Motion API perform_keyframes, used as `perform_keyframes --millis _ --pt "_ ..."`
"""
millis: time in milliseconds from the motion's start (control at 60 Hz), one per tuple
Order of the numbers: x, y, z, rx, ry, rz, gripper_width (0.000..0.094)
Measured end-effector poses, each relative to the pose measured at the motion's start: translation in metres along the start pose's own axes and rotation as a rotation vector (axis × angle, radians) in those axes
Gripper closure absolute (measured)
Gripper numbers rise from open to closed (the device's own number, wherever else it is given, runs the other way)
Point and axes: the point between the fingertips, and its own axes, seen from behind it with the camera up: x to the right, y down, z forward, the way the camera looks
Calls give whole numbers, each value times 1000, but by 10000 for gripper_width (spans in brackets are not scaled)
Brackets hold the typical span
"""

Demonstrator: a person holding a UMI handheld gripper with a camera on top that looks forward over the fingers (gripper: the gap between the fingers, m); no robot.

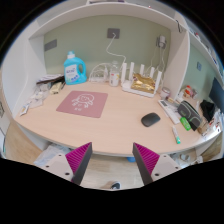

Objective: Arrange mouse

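The tool (112,160) hung with its magenta-padded fingers spread wide and nothing between them, over a smooth, pale wooden tabletop (110,125) with a rounded edge. The small, dark, oval mouse (150,119) lay well ahead of them to the right, apart from a square pink mouse mat (82,102) whose white print could not be read. A blue bottle (74,68) stood behind

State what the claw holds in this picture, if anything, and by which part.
Nothing is held. The claw is open and empty; the mouse lies on the desk beyond its fingers.
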Motion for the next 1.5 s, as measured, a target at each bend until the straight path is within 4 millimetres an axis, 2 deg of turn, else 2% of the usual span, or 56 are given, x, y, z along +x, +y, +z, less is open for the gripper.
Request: perform_keyframes --millis 100,250,450,617,783,950,1017,1067,1100,1117,1400,1500 --pt "46 11 28 1 53 22 104" --pt "99 4 80 39 81 41 104" --pt "142 -18 148 72 71 98 106" --pt "167 -38 186 68 45 170 94" --pt "168 -63 209 80 20 183 98" --pt "157 -77 228 87 31 118 161" --pt "156 -80 232 86 54 96 229" --pt "152 -81 234 84 53 102 328" --pt "152 -82 234 83 59 100 387" --pt "151 -83 235 83 61 97 447" --pt "156 -82 231 43 117 79 570" --pt "161 -98 216 55 171 104 570"
